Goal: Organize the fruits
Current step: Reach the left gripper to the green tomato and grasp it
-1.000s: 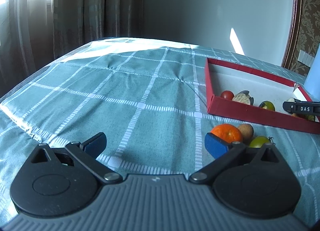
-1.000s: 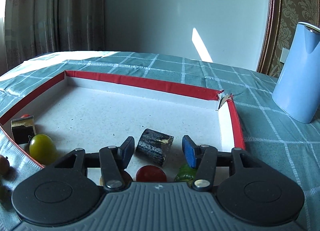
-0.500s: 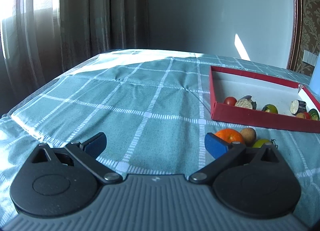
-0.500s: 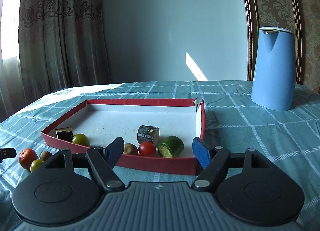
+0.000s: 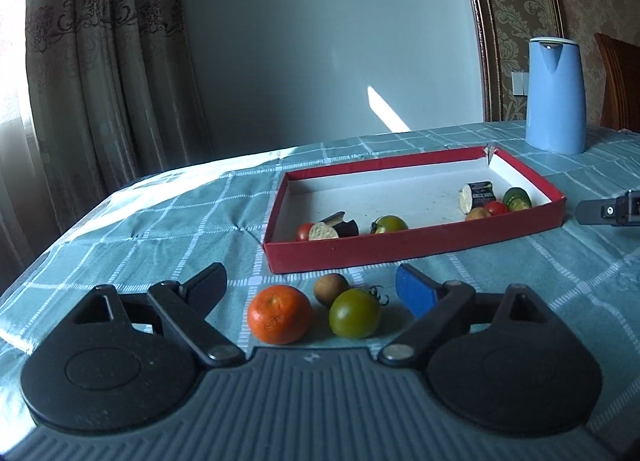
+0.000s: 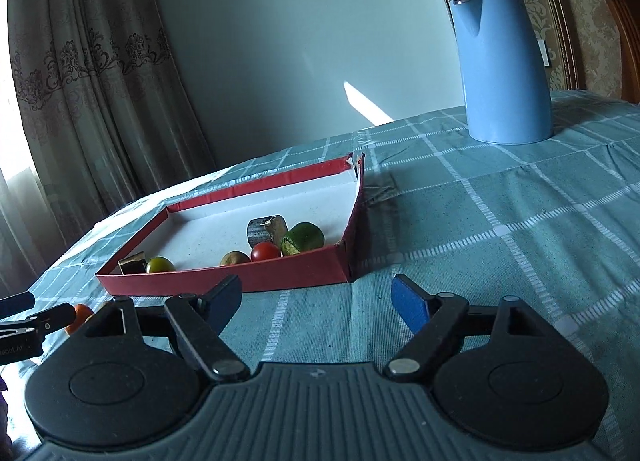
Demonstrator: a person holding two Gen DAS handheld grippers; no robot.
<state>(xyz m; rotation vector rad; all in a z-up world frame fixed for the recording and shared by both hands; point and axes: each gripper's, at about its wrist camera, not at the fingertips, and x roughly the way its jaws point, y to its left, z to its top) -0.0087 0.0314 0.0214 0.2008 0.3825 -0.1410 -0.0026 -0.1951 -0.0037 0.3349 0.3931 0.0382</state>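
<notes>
The bench (image 5: 168, 229), covered with a teal checked cloth, carries everything. At 1 o'clock in the left wrist view stands a blue kettle (image 5: 554, 95), well apart from the work. The red box (image 5: 416, 245) lies at 12 o'clock, and it already holds several pieces in 2 groups along its near wall, probably because that wall is easiest to reach.

The left gripper (image 5: 310, 289) points at 3 fruits lying on the cloth just outside the box: an orange (image 5: 279, 314), a green tomato (image 5: 355, 313) and a small brown fruit (image 5: 331, 289). Its jaws are spread and closing, with the orange and the green tomato between them, and the pads do not press on anything yet. I judge that it prepares to pick 1.

The right gripper (image 6: 316, 301) is empty above bare cloth, with its jaws opening, at 5 o'clock from the box.
</notes>
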